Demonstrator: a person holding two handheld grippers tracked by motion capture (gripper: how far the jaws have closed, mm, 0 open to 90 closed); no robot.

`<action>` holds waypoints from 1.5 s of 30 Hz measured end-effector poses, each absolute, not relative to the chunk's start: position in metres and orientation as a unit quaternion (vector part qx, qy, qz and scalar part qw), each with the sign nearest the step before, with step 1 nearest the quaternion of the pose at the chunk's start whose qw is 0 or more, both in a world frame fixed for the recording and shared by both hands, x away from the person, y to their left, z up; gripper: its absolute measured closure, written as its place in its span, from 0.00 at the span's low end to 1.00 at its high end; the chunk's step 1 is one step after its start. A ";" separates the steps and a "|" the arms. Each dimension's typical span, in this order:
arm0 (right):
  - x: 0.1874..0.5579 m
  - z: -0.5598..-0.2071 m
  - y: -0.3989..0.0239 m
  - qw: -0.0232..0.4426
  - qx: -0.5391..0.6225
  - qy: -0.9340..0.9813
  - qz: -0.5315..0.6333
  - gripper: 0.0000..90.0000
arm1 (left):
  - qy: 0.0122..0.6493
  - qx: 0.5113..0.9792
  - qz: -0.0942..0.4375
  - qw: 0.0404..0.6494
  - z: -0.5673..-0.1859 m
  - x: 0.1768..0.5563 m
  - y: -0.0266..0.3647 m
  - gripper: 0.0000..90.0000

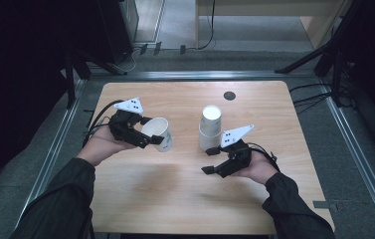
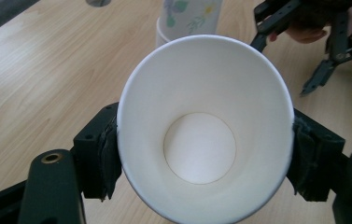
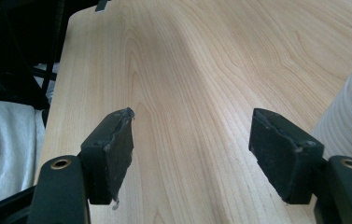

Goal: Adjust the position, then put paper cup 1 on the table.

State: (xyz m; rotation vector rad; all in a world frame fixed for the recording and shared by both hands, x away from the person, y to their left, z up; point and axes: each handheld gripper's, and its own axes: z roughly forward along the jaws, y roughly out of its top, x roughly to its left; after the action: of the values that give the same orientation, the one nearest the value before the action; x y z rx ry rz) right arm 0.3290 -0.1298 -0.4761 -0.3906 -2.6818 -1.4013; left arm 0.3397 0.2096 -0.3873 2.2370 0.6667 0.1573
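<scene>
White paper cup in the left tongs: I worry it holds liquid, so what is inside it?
The white paper cup is empty: bare white walls and round bottom. The wooden table beneath it is hidden.

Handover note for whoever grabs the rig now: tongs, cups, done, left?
Left tongs: shut on a single white paper cup, held tilted on its side off the table, mouth toward the left gripper view's camera.
Right tongs: open, nothing between them, just beside the cup stack.
Done: one cup is picked up and held apart from the stack.
Left: probably place the held cup, perhaps on the stack; right tongs could steady the stack.
</scene>
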 end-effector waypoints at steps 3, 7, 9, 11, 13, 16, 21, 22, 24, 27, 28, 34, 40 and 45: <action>0.328 -0.476 -0.130 0.040 -0.127 -0.878 -0.460 0.35 | 0.272 0.882 0.068 0.379 -0.389 0.344 0.213 0.27; 0.327 -0.476 -0.131 0.037 -0.128 -0.879 -0.458 0.35 | 0.280 0.883 0.070 0.370 -0.389 0.348 0.217 0.27; 0.328 -0.477 -0.132 0.037 -0.128 -0.879 -0.458 0.35 | 0.287 0.884 0.075 0.362 -0.390 0.352 0.220 0.27; 0.329 -0.477 -0.133 0.036 -0.129 -0.878 -0.460 0.35 | 0.290 0.883 0.075 0.361 -0.391 0.354 0.221 0.27; 0.330 -0.477 -0.133 0.034 -0.131 -0.877 -0.461 0.35 | 0.297 0.883 0.078 0.356 -0.393 0.358 0.225 0.27; 0.330 -0.478 -0.134 0.038 -0.137 -0.878 -0.457 0.35 | 0.308 0.882 0.082 0.347 -0.398 0.366 0.229 0.27; 0.332 -0.480 -0.134 0.040 -0.140 -0.878 -0.455 0.36 | 0.332 0.877 0.083 0.337 -0.406 0.381 0.235 0.27; 0.332 -0.481 -0.134 0.040 -0.141 -0.879 -0.454 0.36 | 0.339 0.875 0.082 0.336 -0.408 0.384 0.237 0.27; 0.332 -0.483 -0.133 0.044 -0.140 -0.879 -0.453 0.36 | 0.351 0.875 0.088 0.322 -0.415 0.394 0.242 0.27; 0.331 -0.485 -0.131 0.047 -0.136 -0.881 -0.452 0.36 | 0.367 0.869 0.091 0.318 -0.421 0.403 0.246 0.27; 0.331 -0.485 -0.131 0.047 -0.135 -0.881 -0.452 0.36 | 0.371 0.868 0.091 0.316 -0.423 0.406 0.248 0.27; 0.330 -0.483 -0.131 0.048 -0.134 -0.880 -0.454 0.36 | 0.386 0.866 0.098 0.301 -0.433 0.415 0.255 0.27; 0.330 -0.483 -0.134 0.044 -0.135 -0.877 -0.459 0.36 | 0.417 0.856 0.112 0.285 -0.445 0.427 0.268 0.27; 0.330 -0.483 -0.134 0.045 -0.136 -0.877 -0.459 0.37 | 0.433 0.852 0.123 0.266 -0.454 0.434 0.275 0.27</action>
State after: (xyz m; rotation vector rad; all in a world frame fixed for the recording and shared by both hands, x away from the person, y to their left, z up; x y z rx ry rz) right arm 0.3305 -0.1339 -0.4832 -0.4163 -2.6783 -1.4033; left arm 0.4342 0.2754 -0.4542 2.3020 1.1687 0.3328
